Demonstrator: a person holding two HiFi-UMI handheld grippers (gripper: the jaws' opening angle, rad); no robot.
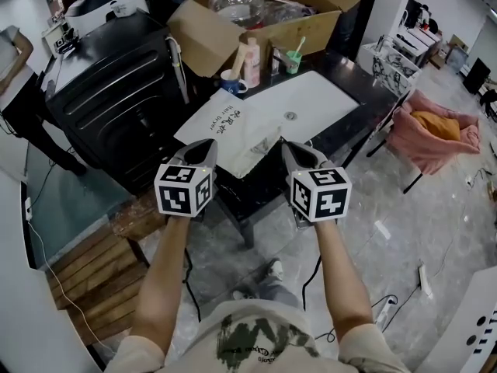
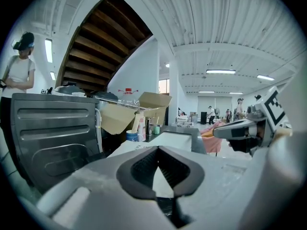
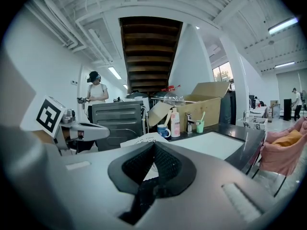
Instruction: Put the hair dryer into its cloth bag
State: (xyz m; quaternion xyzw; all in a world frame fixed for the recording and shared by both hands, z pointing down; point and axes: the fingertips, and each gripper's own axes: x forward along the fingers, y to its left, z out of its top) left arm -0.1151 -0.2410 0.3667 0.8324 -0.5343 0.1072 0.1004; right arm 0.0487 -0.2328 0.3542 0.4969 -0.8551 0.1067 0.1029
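A white cloth bag (image 1: 227,124) with dark writing lies flat on the black table (image 1: 353,123), left of a white basin (image 1: 311,103). It also shows in the left gripper view (image 2: 125,148) and the right gripper view (image 3: 144,139). I cannot make out a hair dryer in any view. My left gripper (image 1: 205,151) hovers at the bag's near edge, jaws shut with nothing between them (image 2: 158,152). My right gripper (image 1: 297,152) is level with it at the bag's right corner, also shut and empty (image 3: 153,147). Each gripper appears in the other's view: right gripper (image 2: 240,128), left gripper (image 3: 79,131).
A black appliance (image 1: 116,92) stands left of the table. An open cardboard box (image 1: 272,14), a mug (image 1: 231,84), a pink bottle (image 1: 251,62) and a green cup (image 1: 293,61) are at the back. A pink chair (image 1: 435,134) stands right; a person (image 3: 97,94) stands beyond the appliance.
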